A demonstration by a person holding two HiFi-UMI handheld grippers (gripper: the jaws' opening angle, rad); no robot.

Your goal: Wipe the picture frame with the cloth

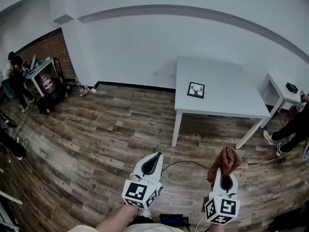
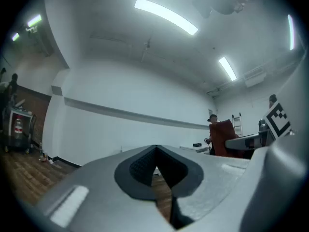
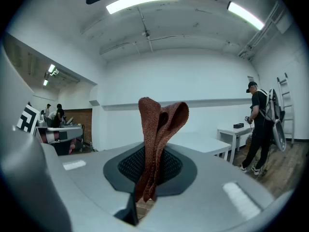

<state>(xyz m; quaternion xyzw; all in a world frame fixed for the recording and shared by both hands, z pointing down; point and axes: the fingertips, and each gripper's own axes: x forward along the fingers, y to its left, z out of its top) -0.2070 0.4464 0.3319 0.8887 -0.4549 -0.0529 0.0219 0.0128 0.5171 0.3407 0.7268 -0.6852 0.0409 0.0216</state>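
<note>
A small black picture frame point(image 1: 196, 90) with a white deer print lies flat on the white table point(image 1: 227, 105), far ahead of both grippers. My right gripper point(image 1: 225, 174) is shut on a rust-brown knitted cloth point(image 1: 225, 162), which sticks up folded from between its jaws; the cloth point(image 3: 155, 134) fills the middle of the right gripper view. My left gripper point(image 1: 153, 163) is held over the wooden floor to the left of the right one, shut with nothing between its jaws point(image 2: 155, 170). Both grippers are well short of the table.
A small white side table point(image 1: 282, 94) stands to the right of the main table. A person's legs point(image 1: 289, 129) show at the right edge; another person point(image 1: 18, 83) stands by a desk at far left. A cable point(image 1: 183, 163) runs across the floor.
</note>
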